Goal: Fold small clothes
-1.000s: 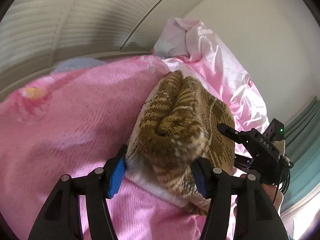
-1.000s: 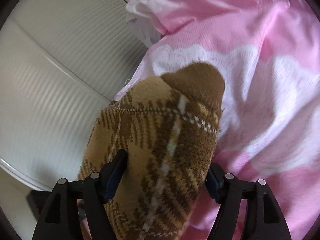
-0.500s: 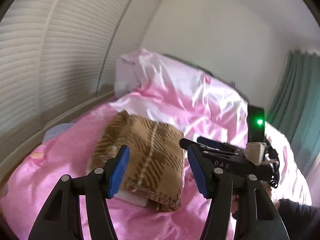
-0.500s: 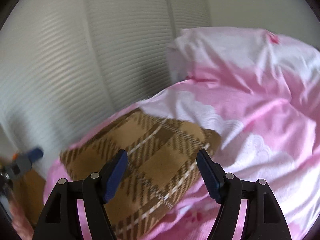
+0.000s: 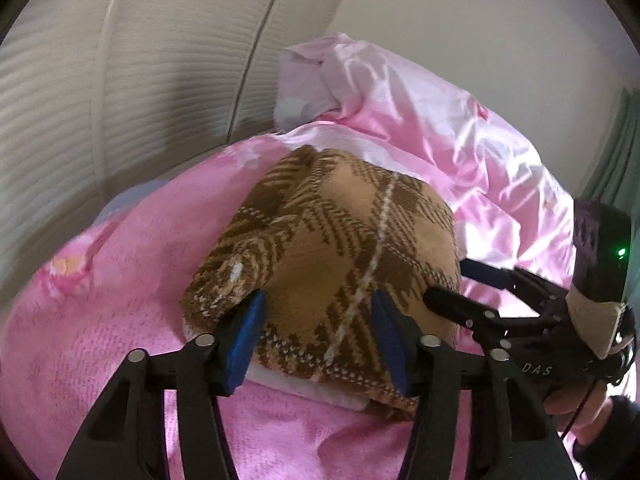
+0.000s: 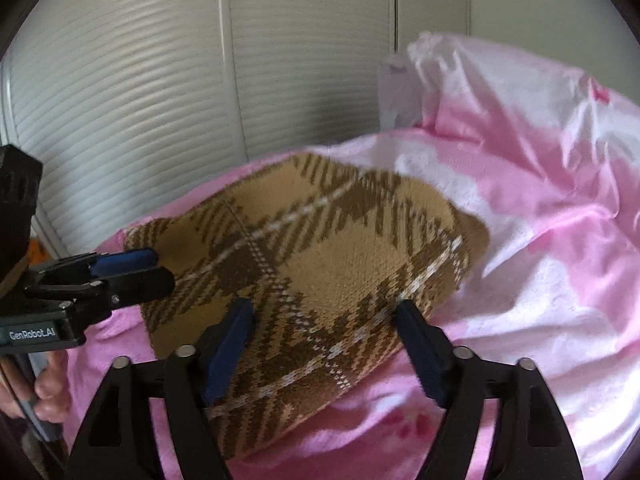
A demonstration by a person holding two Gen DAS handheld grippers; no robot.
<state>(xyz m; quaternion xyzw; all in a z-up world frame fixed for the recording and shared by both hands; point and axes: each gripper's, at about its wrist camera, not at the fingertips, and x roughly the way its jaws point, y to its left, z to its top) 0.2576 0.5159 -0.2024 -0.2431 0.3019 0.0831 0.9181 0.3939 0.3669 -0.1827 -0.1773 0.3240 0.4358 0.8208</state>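
A brown plaid knit garment (image 5: 340, 248) lies folded on the pink bedding (image 5: 120, 320), with a white layer (image 5: 304, 386) showing under its near edge. My left gripper (image 5: 318, 300) hovers over that near edge. Its jaws are closing with the knit between them, and the blue pads do not visibly press on it. In the right wrist view the left gripper (image 6: 150, 270) sits at the garment's (image 6: 340, 264) left end. My right gripper (image 6: 322, 308) straddles the garment's near side, its jaws opening and the pads clear of the knit. The right gripper (image 5: 452, 286) also shows at the garment's right end.
White slatted doors (image 6: 160, 100) stand just behind the bed. A crumpled pink and white satin quilt (image 5: 460, 140) is heaped at the far right. A green curtain (image 5: 624, 128) hangs at the right edge. A person's hands (image 6: 48, 388) hold the gripper handles.
A second ago the garment was bunched between the jaws. Half a second ago both grippers had drawn back from it lying flat. Both have now closed in; the right jaws are wider, the left narrower.
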